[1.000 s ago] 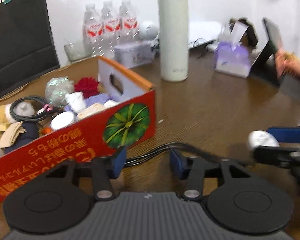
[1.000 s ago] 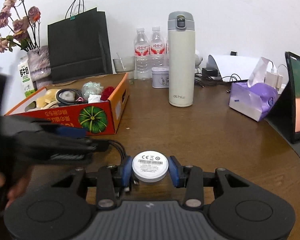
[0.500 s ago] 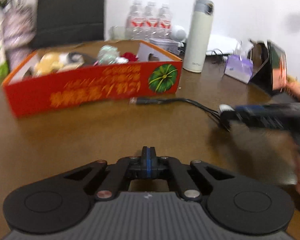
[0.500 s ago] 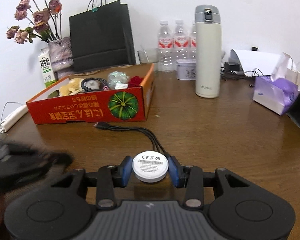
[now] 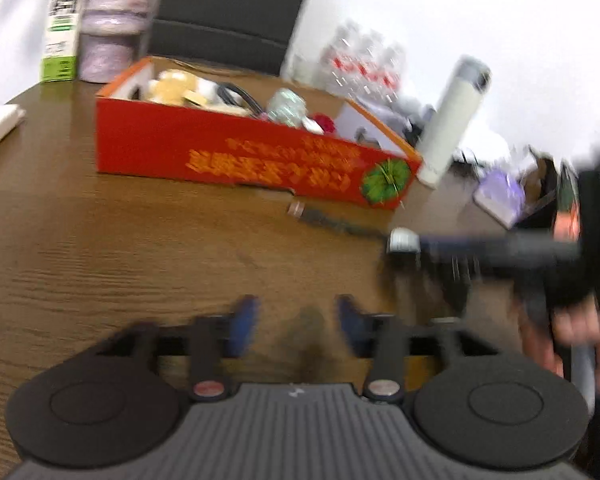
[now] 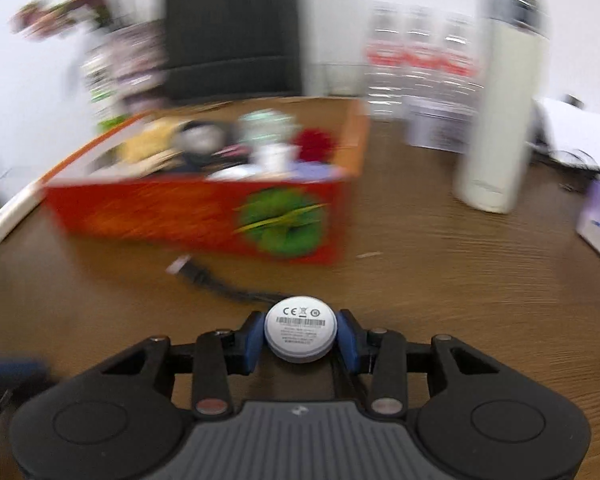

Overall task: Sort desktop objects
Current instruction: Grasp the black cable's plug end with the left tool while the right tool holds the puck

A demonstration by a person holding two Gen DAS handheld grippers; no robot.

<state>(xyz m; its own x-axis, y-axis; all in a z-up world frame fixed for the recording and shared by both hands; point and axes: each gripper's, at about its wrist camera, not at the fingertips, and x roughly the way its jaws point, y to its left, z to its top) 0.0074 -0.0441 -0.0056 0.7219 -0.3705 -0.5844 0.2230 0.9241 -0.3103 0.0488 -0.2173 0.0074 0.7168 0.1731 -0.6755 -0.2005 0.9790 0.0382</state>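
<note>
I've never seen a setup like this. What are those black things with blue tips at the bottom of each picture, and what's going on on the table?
They are hand-held grippers, one in each of a person's hands, each with a camera looking along its two fingers. One picture is from the left gripper, whose fingers are opening with nothing between them. The other is from the right gripper, closed on a small round white puck with a black cable trailing from it. On the brown wooden table stand a red cardboard box full of small items and a tall cream flask. The left view also shows the right gripper from the side.
</note>
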